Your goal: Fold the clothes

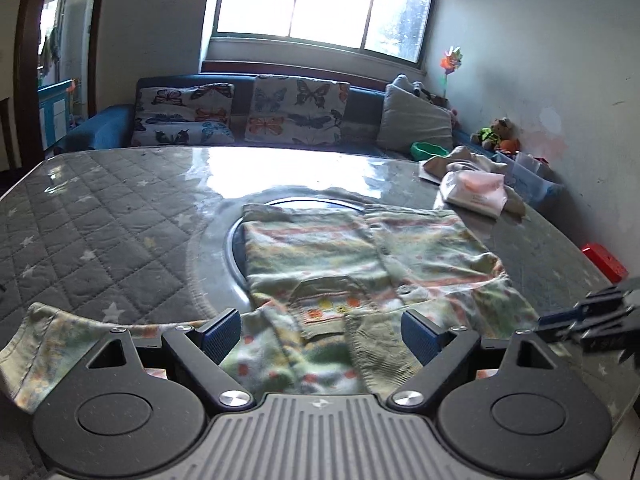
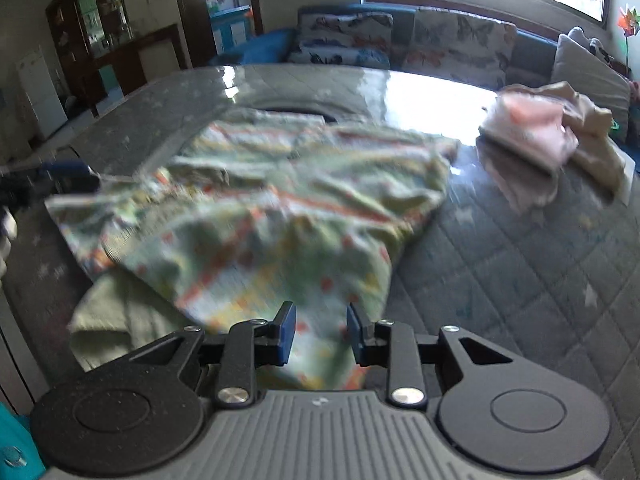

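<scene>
A green garment with orange and yellow stripes and dots lies spread on the table; it also shows, blurred, in the right wrist view. My left gripper is open, jaws wide apart, over the garment's near collar area. My right gripper is open with a narrower gap, over the garment's near edge. The right gripper shows at the right edge of the left wrist view; the left one shows at the left edge of the right wrist view.
The table has a grey quilted star cover under glossy plastic, with a round inset in the middle. A folded pink and beige pile lies at the far right. A red object sits by the right edge. A sofa stands behind.
</scene>
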Tool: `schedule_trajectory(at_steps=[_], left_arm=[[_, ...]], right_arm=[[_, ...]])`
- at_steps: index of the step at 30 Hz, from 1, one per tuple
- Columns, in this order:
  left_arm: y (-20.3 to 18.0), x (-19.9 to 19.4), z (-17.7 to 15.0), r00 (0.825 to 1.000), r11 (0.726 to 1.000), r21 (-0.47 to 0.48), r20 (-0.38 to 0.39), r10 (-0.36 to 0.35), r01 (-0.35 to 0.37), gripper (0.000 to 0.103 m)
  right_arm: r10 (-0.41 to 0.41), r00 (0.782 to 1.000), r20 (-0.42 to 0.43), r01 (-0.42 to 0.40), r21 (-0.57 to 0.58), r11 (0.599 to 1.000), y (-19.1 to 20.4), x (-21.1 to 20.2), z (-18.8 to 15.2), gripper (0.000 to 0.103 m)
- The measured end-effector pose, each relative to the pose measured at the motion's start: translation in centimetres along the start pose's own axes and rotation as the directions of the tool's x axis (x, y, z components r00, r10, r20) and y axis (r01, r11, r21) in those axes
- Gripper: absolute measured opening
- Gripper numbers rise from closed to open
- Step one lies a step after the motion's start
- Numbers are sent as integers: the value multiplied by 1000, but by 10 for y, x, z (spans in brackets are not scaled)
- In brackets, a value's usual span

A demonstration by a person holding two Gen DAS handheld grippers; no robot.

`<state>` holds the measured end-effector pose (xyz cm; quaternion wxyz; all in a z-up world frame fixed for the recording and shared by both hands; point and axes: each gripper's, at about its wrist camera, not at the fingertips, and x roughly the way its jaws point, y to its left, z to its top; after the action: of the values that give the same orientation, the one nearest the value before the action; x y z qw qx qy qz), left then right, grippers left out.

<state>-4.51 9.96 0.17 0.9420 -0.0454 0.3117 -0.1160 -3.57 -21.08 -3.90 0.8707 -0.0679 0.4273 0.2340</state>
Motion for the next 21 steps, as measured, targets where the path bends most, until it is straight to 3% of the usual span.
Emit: schedule_trajectory(at_steps=[8, 13, 17, 21], left_arm=[[-33, 23, 1, 997, 995, 70, -39, -66, 69, 84], [-50, 41, -1, 992, 990, 90, -71, -107, 113, 70], [-61, 52, -5, 986, 983, 112, -98, -137, 148, 60], [-62, 62, -9, 983, 980, 131, -119, -137, 152, 55]], right_arm=[[-28, 997, 73, 28, -2, 1000, -7, -1, 20, 27], [-25, 993, 115, 26, -4, 1000, -10, 8, 36, 27], [-30, 994, 105, 31, -13, 999, -9, 33, 43, 27], [-103, 992, 75, 106, -35, 994, -12, 48, 34, 24]])
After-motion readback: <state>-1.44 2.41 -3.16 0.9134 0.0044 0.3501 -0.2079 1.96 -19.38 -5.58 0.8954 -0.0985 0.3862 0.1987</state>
